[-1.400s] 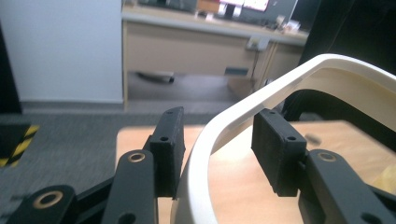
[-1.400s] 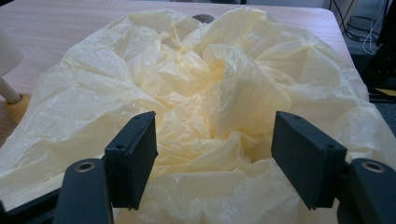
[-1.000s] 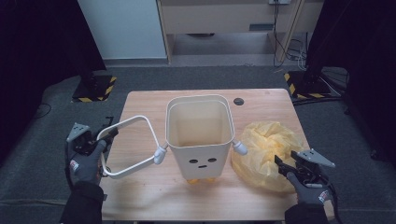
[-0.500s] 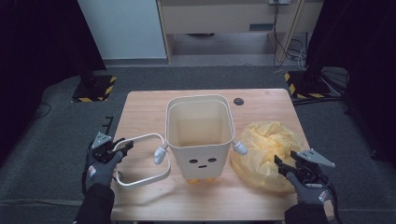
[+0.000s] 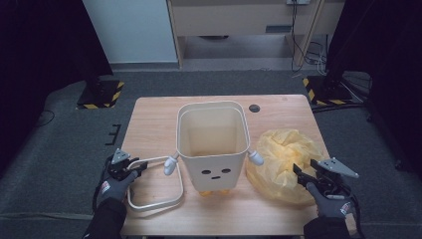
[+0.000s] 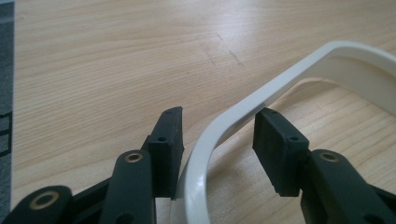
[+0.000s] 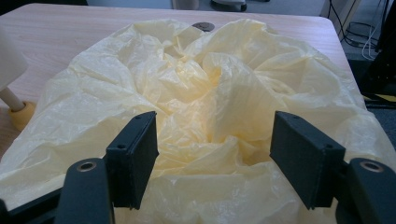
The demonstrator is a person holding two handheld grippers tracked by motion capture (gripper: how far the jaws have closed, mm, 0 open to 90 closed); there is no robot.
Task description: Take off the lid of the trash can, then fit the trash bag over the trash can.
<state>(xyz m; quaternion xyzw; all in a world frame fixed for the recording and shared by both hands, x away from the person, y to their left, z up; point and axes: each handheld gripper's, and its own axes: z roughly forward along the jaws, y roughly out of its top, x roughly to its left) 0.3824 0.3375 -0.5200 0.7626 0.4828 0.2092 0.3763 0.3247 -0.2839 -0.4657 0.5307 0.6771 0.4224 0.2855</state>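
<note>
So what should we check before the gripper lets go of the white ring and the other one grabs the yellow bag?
1. White ring lying flat on the table: ok, it rests beside the bin.
2. Left gripper clear of the ring: not ok, the ring still runs between the jaws, which have just been opening; a gap shows at one pad.
3. Right gripper open: ok, jaws spread wide.
4. Yellow bag within reach: ok, it lies right in front of those jaws.
5. Bin upright and empty: ok on upright; its bottom is dim, cannot tell.
</note>
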